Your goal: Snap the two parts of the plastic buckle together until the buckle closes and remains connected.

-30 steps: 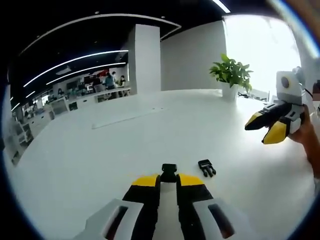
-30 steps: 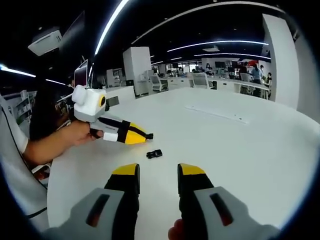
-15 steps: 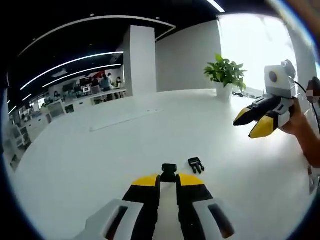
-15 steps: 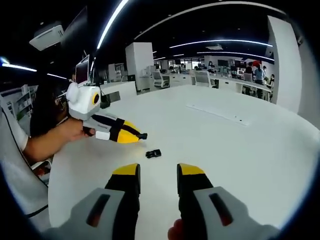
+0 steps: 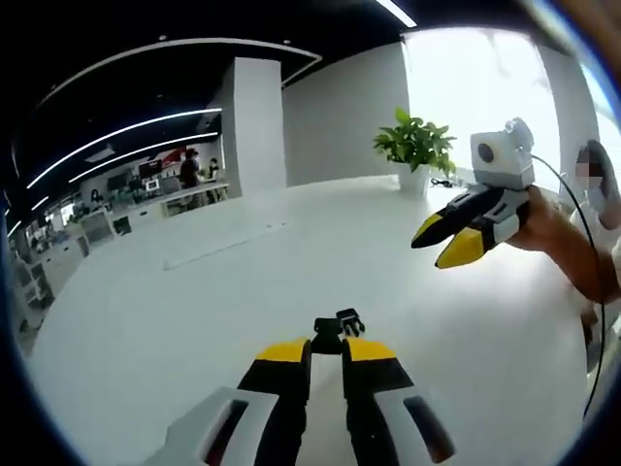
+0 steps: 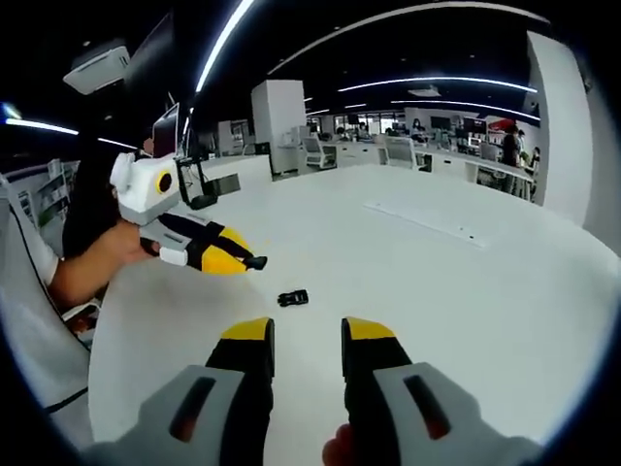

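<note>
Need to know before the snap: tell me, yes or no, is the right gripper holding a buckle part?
No, the right gripper is open with nothing in it; one buckle part lies on the table.

No text, label, brand, number or sign is readable in either view

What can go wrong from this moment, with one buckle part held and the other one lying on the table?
1. The left gripper pinches its buckle part only at the jaw tips, so pushing may make it twist or slip out.
2. The loose buckle part lies free on the smooth white table; the open right gripper might knock it away when closing on it.
3. In the left gripper view the two parts overlap, so judging alignment there looks hard.
</note>
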Demonstrator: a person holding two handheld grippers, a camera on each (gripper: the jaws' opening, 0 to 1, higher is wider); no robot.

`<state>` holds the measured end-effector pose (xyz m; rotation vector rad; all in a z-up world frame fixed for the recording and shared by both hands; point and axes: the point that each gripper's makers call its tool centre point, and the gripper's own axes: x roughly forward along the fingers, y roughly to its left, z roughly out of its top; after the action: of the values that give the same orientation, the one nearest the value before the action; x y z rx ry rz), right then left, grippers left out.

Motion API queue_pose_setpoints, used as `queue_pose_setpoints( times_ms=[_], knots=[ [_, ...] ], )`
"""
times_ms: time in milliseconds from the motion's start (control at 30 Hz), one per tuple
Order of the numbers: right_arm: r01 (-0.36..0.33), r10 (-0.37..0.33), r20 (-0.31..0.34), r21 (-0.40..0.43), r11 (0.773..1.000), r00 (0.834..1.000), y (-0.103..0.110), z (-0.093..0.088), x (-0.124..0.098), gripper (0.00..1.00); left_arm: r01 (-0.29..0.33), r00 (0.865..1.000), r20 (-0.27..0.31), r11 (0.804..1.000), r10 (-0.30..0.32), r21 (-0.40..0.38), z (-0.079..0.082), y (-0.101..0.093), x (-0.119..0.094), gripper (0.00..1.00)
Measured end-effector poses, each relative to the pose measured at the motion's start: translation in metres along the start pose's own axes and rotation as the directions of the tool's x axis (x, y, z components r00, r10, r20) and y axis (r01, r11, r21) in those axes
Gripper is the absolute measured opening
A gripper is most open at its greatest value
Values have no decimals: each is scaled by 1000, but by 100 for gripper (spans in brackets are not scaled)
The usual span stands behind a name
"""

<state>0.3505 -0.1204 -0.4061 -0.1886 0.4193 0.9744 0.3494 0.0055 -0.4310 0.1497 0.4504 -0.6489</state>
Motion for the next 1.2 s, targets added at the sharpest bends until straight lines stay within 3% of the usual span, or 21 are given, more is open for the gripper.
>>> queue_pose_setpoints(
  times_ms=[667,1200],
  knots=[
    [-39,37,-42,-65,997,998,0,-1,13,27,6,999,-43,1000,-5,21,-17,-6,-4,12],
    [-76,71,-83,-65,995,994,-8,-6,32,27,21,994,-108,999,-18,30,-33,-7,-6,12]
  ],
)
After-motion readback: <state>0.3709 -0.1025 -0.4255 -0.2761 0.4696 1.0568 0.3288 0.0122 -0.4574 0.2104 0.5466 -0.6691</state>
